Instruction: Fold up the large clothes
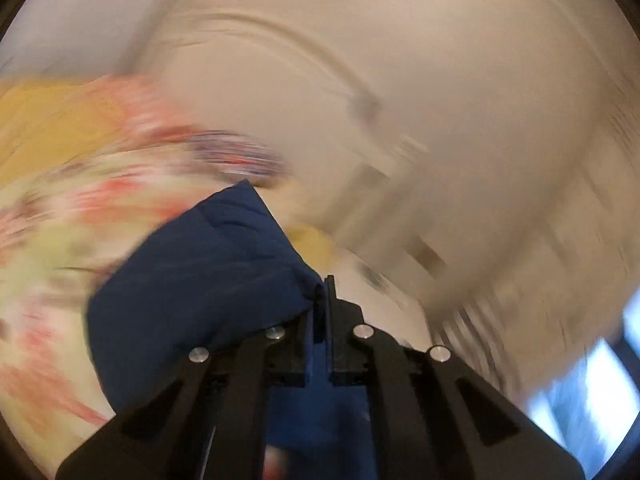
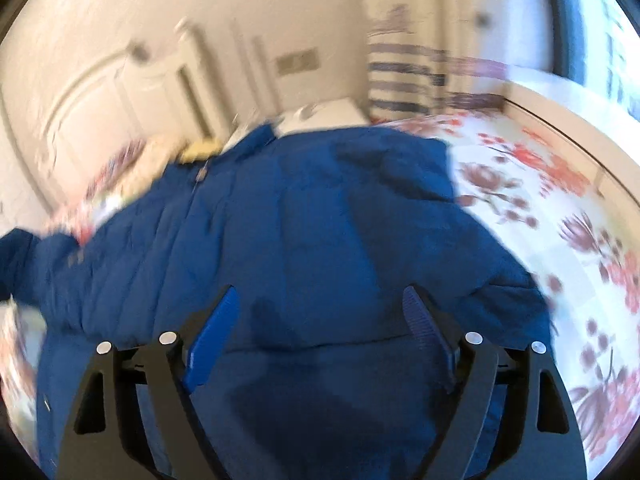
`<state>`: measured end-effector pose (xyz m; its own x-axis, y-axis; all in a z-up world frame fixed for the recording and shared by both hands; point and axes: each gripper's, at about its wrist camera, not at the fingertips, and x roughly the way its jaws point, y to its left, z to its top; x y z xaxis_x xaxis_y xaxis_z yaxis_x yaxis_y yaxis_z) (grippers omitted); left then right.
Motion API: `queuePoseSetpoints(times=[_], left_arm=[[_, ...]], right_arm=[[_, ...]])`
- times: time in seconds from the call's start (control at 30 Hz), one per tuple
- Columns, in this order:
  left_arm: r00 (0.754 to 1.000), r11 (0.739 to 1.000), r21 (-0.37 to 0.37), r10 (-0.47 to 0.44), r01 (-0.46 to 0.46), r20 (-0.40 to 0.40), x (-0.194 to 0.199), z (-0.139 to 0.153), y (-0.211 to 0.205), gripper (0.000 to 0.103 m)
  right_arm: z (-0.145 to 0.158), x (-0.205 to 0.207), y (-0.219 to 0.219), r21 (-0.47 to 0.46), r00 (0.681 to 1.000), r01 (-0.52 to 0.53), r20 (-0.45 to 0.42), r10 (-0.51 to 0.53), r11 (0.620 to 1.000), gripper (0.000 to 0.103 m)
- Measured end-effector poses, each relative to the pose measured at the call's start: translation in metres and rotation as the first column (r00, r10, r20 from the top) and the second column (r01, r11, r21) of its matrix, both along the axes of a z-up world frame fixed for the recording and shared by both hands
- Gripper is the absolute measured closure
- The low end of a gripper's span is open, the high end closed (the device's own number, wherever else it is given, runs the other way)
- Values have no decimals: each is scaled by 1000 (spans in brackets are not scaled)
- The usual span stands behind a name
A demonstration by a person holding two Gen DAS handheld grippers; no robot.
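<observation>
Now the left claw (image 1: 322, 300) pinches a blue padded jacket (image 2: 304, 216) edge. Right claw (image 2: 324, 320) gapes empty, jacket spread directly ahead beneath it.

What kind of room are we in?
Probably a bedroom. A blue padded jacket lies spread on a flowery bedsheet, and pale panelled doors, perhaps a wardrobe's, stand behind. The picture is blurry, so that is a guess.

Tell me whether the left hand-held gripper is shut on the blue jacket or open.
Shut on it. In the left wrist view the left hand-held gripper has its jaws together, pinching a fold of the blue jacket.
</observation>
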<state>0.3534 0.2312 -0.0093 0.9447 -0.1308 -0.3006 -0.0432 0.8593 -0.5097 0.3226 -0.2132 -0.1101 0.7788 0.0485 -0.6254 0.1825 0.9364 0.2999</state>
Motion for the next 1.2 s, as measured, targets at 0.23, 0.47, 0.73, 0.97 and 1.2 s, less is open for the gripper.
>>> queuePoseSetpoints(times=[0.23,0.47,0.73,0.97,1.2], left_arm=[[880,826,306,-433,474,-195,11,-55,-252,95],[763,695,348,-465,629,-450,23,-130,-313,56],[910,809,419,-388,413,-146,-41,-56,-228,2],[961,966,240,-24,93,-275,-50,-87,-99,15],[910,942,306,1,138,-415,-12,-117,-99,18]], right_arm=[[3,-20,-36,144,984,137,91,-151,980,22],[-2,-16,-43,176,986,146,59,-158,974,22],[-5,-15,-42,179,987,140,52,-151,974,22],[-6,-13,-40,162,988,139,43,-147,977,22],[-6,-10,-36,140,990,134,31,-139,981,22]])
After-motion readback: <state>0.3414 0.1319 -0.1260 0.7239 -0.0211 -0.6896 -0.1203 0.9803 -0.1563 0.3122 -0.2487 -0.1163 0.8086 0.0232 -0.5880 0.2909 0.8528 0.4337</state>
